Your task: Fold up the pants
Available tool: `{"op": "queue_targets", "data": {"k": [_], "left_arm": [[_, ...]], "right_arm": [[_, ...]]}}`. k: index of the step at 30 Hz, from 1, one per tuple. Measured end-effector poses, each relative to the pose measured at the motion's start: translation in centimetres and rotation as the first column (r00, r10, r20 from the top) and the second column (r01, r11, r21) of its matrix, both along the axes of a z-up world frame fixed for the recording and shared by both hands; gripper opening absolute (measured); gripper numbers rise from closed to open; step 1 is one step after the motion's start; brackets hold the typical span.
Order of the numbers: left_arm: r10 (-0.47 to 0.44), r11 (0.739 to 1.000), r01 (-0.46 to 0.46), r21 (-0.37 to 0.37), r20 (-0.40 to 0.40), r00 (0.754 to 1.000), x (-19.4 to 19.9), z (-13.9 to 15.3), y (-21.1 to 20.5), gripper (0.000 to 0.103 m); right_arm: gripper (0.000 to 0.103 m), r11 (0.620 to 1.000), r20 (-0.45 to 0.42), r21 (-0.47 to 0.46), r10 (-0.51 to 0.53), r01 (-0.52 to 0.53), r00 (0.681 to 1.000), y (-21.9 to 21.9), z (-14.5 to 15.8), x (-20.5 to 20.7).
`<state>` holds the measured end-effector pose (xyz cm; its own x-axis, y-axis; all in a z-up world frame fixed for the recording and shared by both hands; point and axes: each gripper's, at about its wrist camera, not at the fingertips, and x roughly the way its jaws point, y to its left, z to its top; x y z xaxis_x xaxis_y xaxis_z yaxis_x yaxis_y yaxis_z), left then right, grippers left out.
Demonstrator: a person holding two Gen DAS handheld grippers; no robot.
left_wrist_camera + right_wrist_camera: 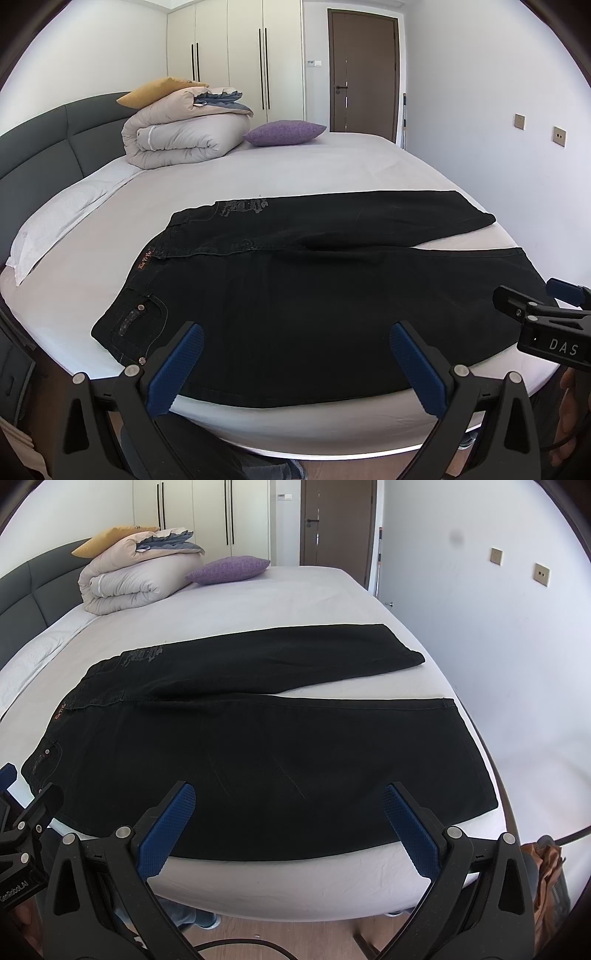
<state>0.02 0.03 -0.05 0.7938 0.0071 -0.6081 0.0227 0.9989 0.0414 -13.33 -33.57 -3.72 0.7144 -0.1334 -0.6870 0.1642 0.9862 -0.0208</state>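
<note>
Left gripper (295, 363) spread wide, empty, above near bed edge over pants (295, 295) seat. Pants flat on bed (332, 166), waist left, legs right, slightly splayed. Right gripper (288, 827) spread wide, empty, over near leg.

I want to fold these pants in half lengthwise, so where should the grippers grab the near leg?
Probably take the near leg along its front edge at the bed side: left gripper near the waistband pocket, right gripper near the hem. It lies flat and overhangs slightly, so come in low from the front.
</note>
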Motion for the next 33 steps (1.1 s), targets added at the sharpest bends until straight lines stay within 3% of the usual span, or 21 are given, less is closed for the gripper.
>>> {"op": "queue_targets", "data": {"k": [12,19,22,27,29,31,33], "left_arm": [[0.015,0.999,-0.015,0.034,0.013,1.0,-0.5,-1.3,-0.5,0.103],[0.03,0.999,-0.03,-0.03,-0.021,0.999,2.0,-2.2,3.6,0.103],[0.023,0.999,-0.025,-0.043,-0.046,0.999,4.7,-1.9,6.3,0.103],[0.052,0.995,-0.043,0.087,-0.106,0.993,10.9,-1.3,10.0,0.103],[0.033,0.995,-0.022,0.097,-0.107,0.994,14.2,-0.6,11.4,0.103],[0.025,0.988,-0.011,0.155,-0.089,0.996,17.8,0.2,12.5,0.103],[-0.036,0.988,0.054,0.147,-0.124,0.992,22.0,0.5,13.7,0.103]], "right_arm": [[0.103,1.0,-0.019,0.019,0.025,-0.025,1.0,0.2,-0.7,0.3],[0.103,0.969,-0.023,0.155,0.196,-0.191,0.98,0.3,-1.9,2.8],[0.103,0.946,0.007,0.196,0.261,-0.258,0.965,0.2,-1.7,5.6],[0.103,0.924,0.062,0.166,0.339,-0.344,0.939,-0.7,-0.7,10.0],[0.103,0.905,0.063,0.167,0.387,-0.392,0.92,-1.1,-0.6,11.9],[0.103,0.879,0.05,0.18,0.44,-0.442,0.896,-1.6,-0.6,13.7],[0.103,0.849,0.037,0.165,0.503,-0.502,0.864,-1.9,-0.7,15.9]]}}
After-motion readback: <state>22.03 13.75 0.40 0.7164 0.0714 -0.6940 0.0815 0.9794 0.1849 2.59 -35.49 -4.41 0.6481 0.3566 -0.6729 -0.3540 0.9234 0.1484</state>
